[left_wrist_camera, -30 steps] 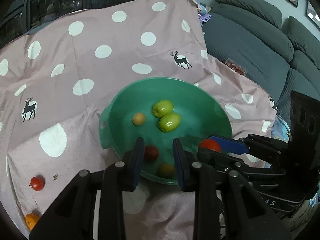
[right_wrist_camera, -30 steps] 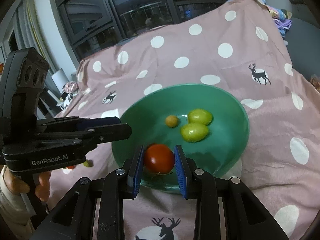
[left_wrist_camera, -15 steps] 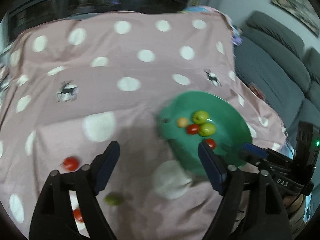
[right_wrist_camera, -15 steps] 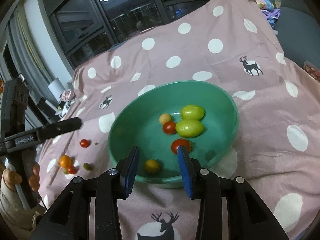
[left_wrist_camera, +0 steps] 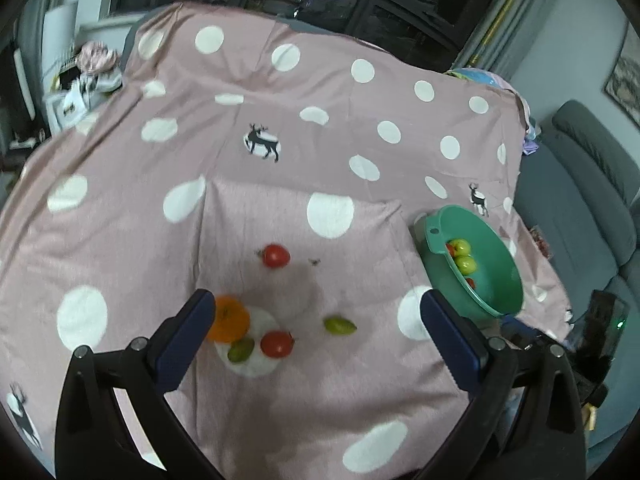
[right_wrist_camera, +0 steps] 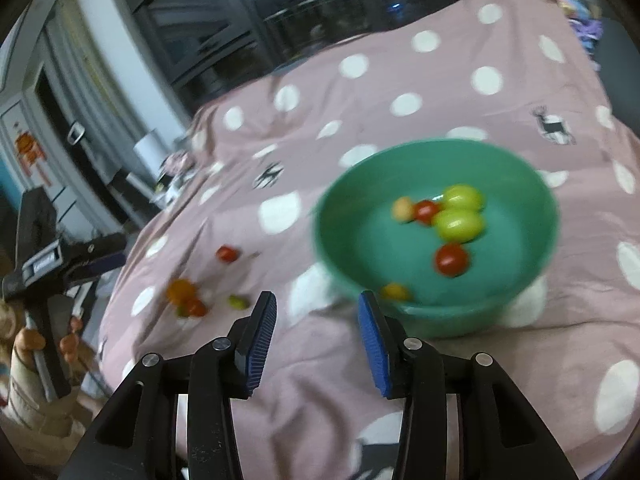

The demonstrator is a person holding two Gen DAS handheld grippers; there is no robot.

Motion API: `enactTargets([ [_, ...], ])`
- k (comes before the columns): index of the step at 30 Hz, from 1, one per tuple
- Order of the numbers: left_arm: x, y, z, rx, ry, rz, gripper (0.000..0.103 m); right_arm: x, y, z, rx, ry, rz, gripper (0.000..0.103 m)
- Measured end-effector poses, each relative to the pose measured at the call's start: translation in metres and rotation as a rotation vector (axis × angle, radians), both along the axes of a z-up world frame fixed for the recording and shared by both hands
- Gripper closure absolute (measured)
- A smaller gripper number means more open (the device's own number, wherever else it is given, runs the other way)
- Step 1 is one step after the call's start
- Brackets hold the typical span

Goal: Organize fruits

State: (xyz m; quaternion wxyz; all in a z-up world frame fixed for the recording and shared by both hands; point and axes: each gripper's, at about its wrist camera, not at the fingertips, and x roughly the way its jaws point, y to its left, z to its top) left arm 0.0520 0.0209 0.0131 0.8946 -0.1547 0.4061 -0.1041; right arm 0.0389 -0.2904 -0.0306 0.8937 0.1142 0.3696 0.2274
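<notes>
Your left claw: jaws just opened wide, nothing between, hovering above loose fruit on spotted cloth — orange, red tomato, two green ones, second red tomato farther off. Your right claw: jaws just parting, empty, just short of green bowl. Bowl holds two red tomatoes, two yellow-green fruits, two small orange ones.

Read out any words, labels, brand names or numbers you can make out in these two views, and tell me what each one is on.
No text can be read in either view.
The label plate on the left gripper, seen from the right wrist camera, carries a light strip of lettering, too blurred to read.
The pink cloth has only white dots and deer figures, no writing.
The green bowl bears no marking.
</notes>
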Motion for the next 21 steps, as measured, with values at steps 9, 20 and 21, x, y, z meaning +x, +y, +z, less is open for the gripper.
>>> enactTargets([
  [9,-0.020,0.017,-0.004,-0.210,-0.015,-0.014,0.000,-0.018,0.045,0.005,-0.073,-0.003,0.122,0.060],
  [20,-0.035,0.006,-0.019,-0.296,-0.052,-0.120,0.000,-0.031,0.062,0.008,-0.111,-0.004,0.142,0.059],
  [21,-0.035,0.006,-0.024,-0.301,-0.036,-0.126,0.000,-0.032,0.064,0.008,-0.114,-0.003,0.146,0.059],
])
